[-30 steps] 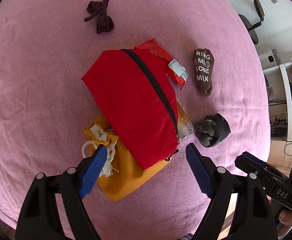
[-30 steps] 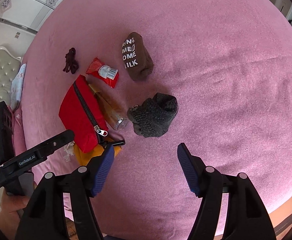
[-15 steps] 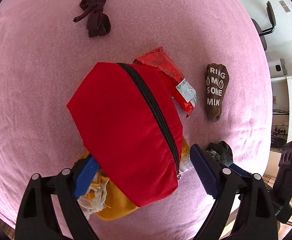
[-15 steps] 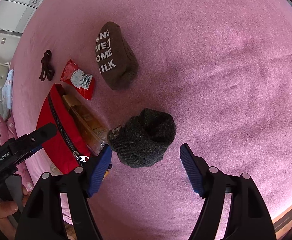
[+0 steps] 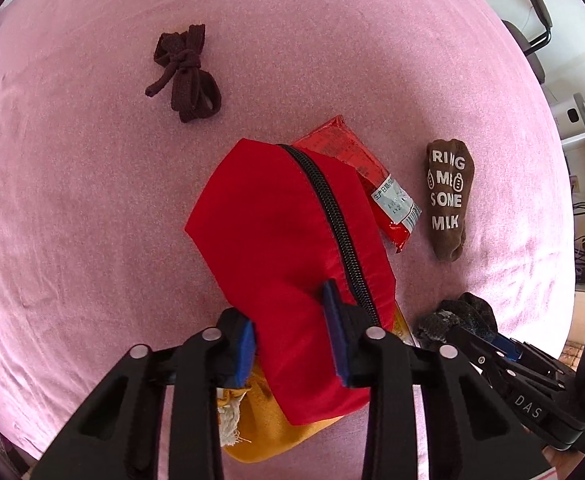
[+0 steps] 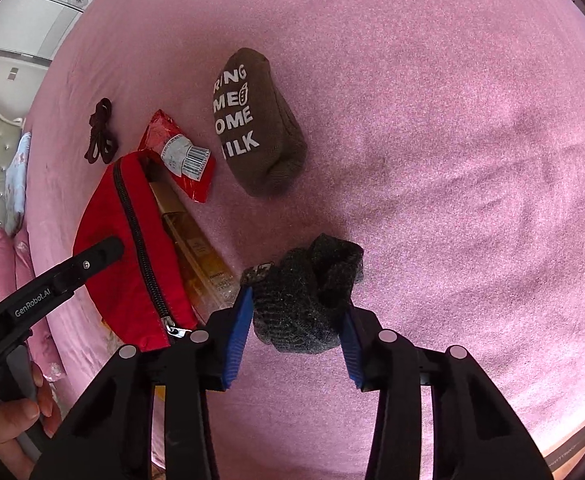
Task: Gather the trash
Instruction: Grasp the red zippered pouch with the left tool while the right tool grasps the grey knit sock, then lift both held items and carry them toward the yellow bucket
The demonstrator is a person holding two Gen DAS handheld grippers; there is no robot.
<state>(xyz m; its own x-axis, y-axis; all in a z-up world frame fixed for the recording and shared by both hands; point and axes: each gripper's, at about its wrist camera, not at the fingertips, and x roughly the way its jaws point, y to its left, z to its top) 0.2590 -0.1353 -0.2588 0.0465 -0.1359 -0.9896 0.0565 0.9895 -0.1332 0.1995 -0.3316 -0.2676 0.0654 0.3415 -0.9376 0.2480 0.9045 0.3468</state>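
Already both sets of jaws have just closed: the left gripper [image 5: 292, 332] pinches the red pouch [image 5: 284, 240], the right gripper [image 6: 292, 340] the dark knit sock [image 6: 312, 300], on the pink bed [image 6: 452, 160]. Neither looks like trash; the red wrapper [image 5: 372, 172], at 1 o'clock from the pouch, and the clear packet [image 6: 196, 256] half under it may drag or get left behind.

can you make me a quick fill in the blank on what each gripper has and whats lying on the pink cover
1. The left gripper has just closed its jaws on the ____ zip pouch.
2. The right gripper has just closed on the dark ____ sock.
3. The brown sock ends with the printed word ____.
4. The red wrapper lies partly under the ____.

Missing words: red; grey; milk; pouch
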